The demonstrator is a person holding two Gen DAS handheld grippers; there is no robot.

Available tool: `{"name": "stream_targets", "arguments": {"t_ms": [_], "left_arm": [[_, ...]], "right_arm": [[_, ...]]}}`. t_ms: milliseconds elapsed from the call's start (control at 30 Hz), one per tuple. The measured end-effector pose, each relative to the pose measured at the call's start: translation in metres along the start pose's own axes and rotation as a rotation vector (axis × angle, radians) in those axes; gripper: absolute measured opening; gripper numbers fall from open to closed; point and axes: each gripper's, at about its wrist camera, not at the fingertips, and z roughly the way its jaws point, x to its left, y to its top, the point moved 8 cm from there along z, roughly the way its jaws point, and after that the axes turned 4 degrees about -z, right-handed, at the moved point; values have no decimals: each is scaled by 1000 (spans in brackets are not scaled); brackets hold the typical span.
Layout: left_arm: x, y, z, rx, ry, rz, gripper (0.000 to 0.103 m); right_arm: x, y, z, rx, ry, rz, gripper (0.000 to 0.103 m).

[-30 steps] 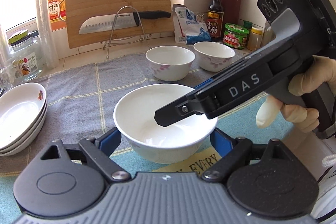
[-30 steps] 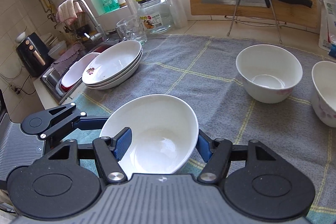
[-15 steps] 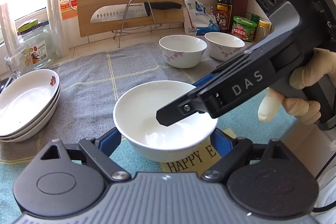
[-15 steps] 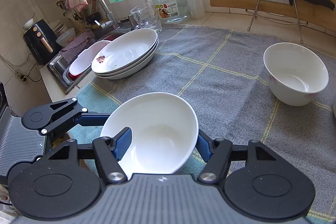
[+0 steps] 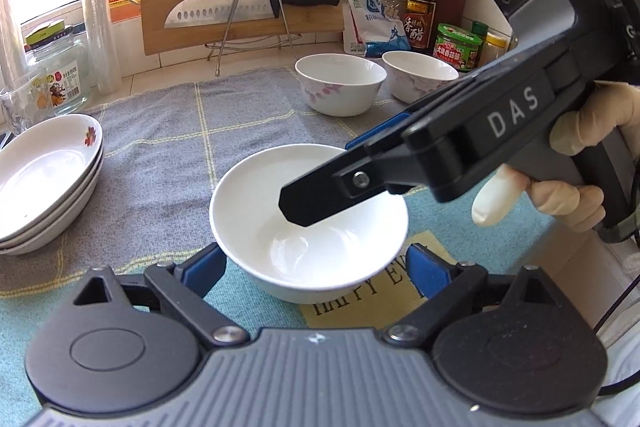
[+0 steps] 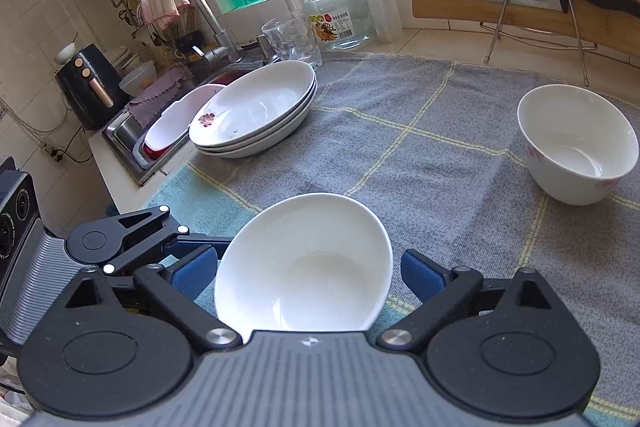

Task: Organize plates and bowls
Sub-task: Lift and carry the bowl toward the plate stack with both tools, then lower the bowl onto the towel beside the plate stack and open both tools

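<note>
A plain white bowl (image 5: 308, 227) sits between the blue pads of my left gripper (image 5: 316, 267); the jaws are spread wider than the bowl and do not touch it. My right gripper (image 6: 308, 275) also stands open around the same bowl (image 6: 304, 267), which looks tilted there; its black finger (image 5: 320, 199) reaches over the bowl's rim in the left wrist view. Two flowered bowls (image 5: 340, 89) (image 5: 420, 75) stand at the back. A stack of shallow plates (image 5: 44, 179) lies at the left; it also shows in the right wrist view (image 6: 256, 111).
A grey and teal cloth (image 5: 168, 147) covers the counter. A cutting board with a knife on a wire rack (image 5: 240, 11) stands at the back, with bottles and jars (image 5: 420, 11) to its right. A glass jar (image 6: 336, 15), a tumbler (image 6: 292, 39) and the sink (image 6: 160, 135) are at the left.
Both grippers and the white bowl have drawn back toward the near edge of the cloth. The right gripper's blue pads have spread apart from the bowl's rim.
</note>
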Motion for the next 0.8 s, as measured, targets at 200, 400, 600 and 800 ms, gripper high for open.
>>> {"name": "stream_targets", "arguments": {"t_ms": [200,400,600,800], "left_arm": [[-1,8,-14,-9,-10,18,98],[-1,26,-19,-41,-25,46,100],[0,55,-14,-84,-50,74,102],[-7,87,9,-99,-95,81,102]], "right_arm": [[-11,5,-15,-35,-62,-21,103],[-33,10,-31,-80,-143,-1,103],[-57,9,-47,-107,-248,5,103],[-86,10,-58,-123,-319,29,103]]}}
